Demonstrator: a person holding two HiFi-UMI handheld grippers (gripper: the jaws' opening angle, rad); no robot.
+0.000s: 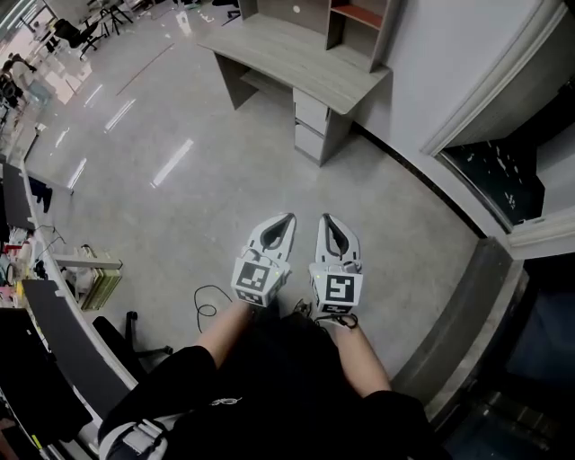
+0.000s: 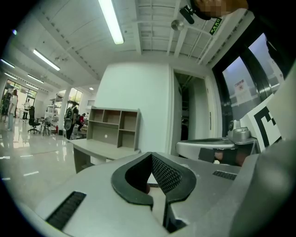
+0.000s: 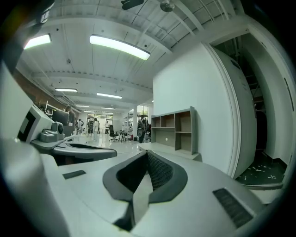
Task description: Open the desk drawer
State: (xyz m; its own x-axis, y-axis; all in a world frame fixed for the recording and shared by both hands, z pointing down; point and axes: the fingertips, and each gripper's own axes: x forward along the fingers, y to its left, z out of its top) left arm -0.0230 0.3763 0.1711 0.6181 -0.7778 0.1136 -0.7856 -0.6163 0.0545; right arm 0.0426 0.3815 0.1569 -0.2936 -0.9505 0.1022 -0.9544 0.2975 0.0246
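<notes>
The person is standing on the bare floor (image 1: 225,189) well apart from the counter (image 1: 296,56), which is sitting against the wall at the top of the head view with a shelf unit (image 1: 355,18) on its back edge. The drawer (image 1: 308,115) is waiting in the stack under the counter's near right end, and it is looking fully pushed in.

The left hand-held gripper (image 1: 287,218) and the right hand-held gripper (image 1: 325,219) are hanging side by side in front of the person, pointing roughly level toward the counter. Each is showing its jaws pressed together with nothing between them.

The drawer front is looking like a stiff, flat board, so it is probably going to take a firm pinch without harm. It is likely sliding on runners and pulling straight out with light to moderate effort. No handle is showing at this range. The likely hold is a lip or gap along the front's upper edge, near the middle so the drawer is not skewing.
</notes>
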